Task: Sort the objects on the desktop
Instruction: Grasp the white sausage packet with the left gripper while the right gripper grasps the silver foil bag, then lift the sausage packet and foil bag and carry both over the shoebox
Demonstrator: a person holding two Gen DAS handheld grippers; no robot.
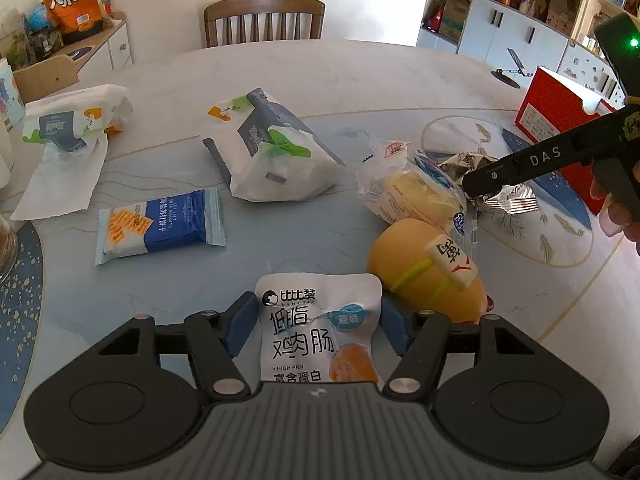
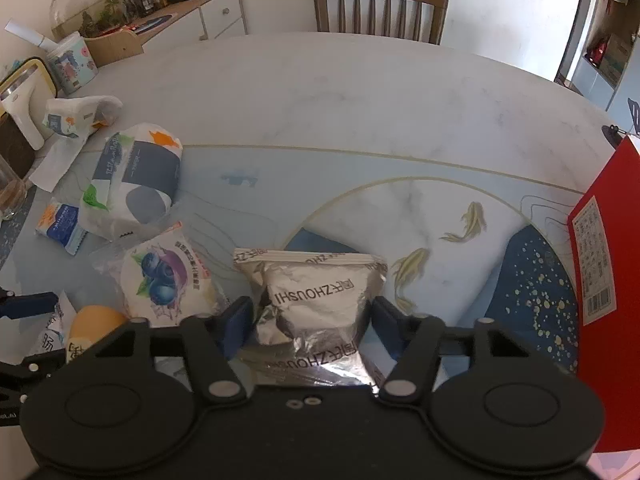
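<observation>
My left gripper [image 1: 318, 320] has its blue pads on both sides of a white chicken sausage pouch [image 1: 316, 328] and is shut on it. An orange toy [image 1: 428, 272] and a clear-wrapped blueberry bread [image 1: 416, 192] lie just right of it. My right gripper [image 2: 310, 320] is shut on a crumpled silver foil packet [image 2: 316, 300]; from the left wrist view its black finger [image 1: 520, 168] reaches onto the foil [image 1: 508, 196]. A blue biscuit packet [image 1: 160, 226] and two tissue packs [image 1: 276, 156] [image 1: 72, 124] lie to the left.
A red box [image 2: 600, 264] stands at the table's right edge. A wooden chair [image 2: 380, 8] is behind the round table [image 2: 340, 100]. A glass [image 2: 12, 188], a white device [image 2: 20, 116] and a tissue tin [image 2: 72, 64] stand at the far left. The bread [image 2: 168, 280] lies left of the foil.
</observation>
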